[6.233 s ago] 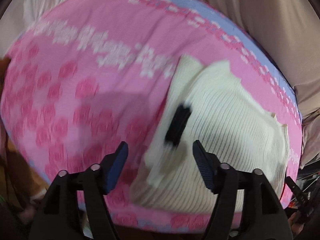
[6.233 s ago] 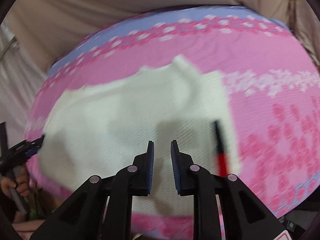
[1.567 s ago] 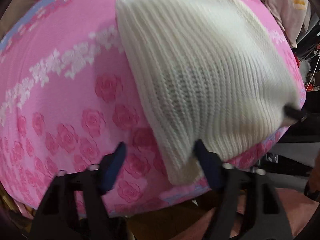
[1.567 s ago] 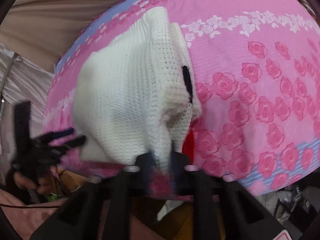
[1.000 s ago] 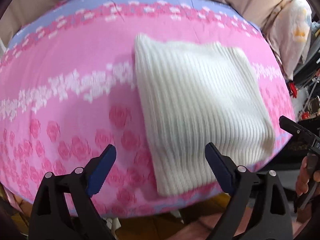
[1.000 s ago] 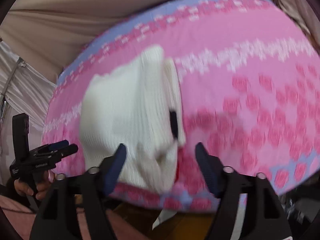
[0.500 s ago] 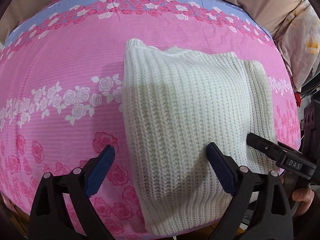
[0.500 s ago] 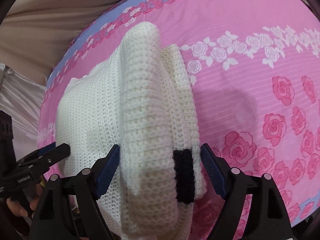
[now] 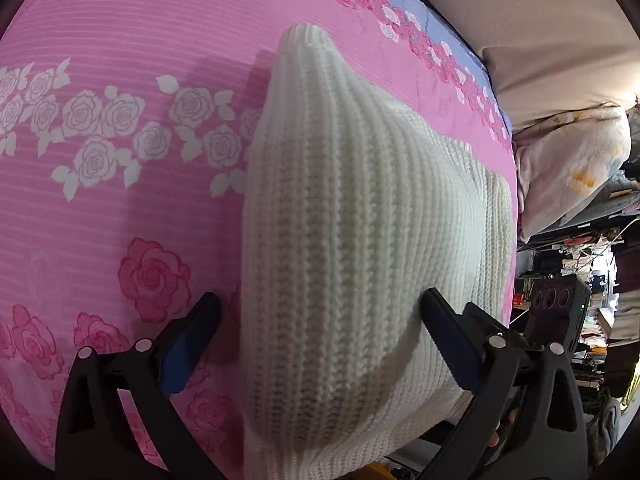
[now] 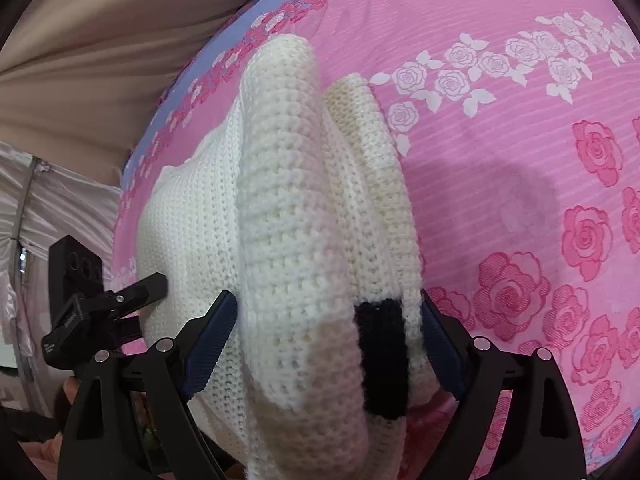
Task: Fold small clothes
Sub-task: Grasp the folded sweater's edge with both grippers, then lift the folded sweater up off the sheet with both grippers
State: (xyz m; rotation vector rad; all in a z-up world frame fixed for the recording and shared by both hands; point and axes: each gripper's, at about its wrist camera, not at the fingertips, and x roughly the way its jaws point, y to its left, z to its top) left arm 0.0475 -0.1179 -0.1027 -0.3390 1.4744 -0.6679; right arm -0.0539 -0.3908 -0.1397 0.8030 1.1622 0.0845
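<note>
Left wrist view: the left gripper (image 9: 320, 336) angles steeply down over the near edge of the bed, its two blue-padded fingers (image 9: 188, 348) spread wide and opening a little further. The folded white knit garment (image 9: 360, 248) bulges up between them; the pad at 7 o'clock stands just clear of the knit's edge, on the pink cloth, and the pad at 4 o'clock lies against the knit's flank without squeezing it, so the tongs are released. Fingertips of the person's hand (image 9: 506, 424) show behind the finger arm at 4 o'clock.

From the right wrist camera, the right gripper (image 10: 326, 336) also tilts steeply down, its jaws widening, released; the thick rolled edge of the garment sits between the pads, which flank it closely. A black band (image 10: 382, 360) on the knit lies just inside the pad at 4 o'clock. The other tool appears at 9 o'clock, its tip against the garment's far side.

Count: two grippers, one white garment with one black band, one rose-printed pink bedspread (image 10: 520, 160) under it. The garment lies near the bed's front edge. Outward, at 2 o'clock in the left view, one pale bundle of bedding (image 9: 572, 168) and a cluttered room beyond.
</note>
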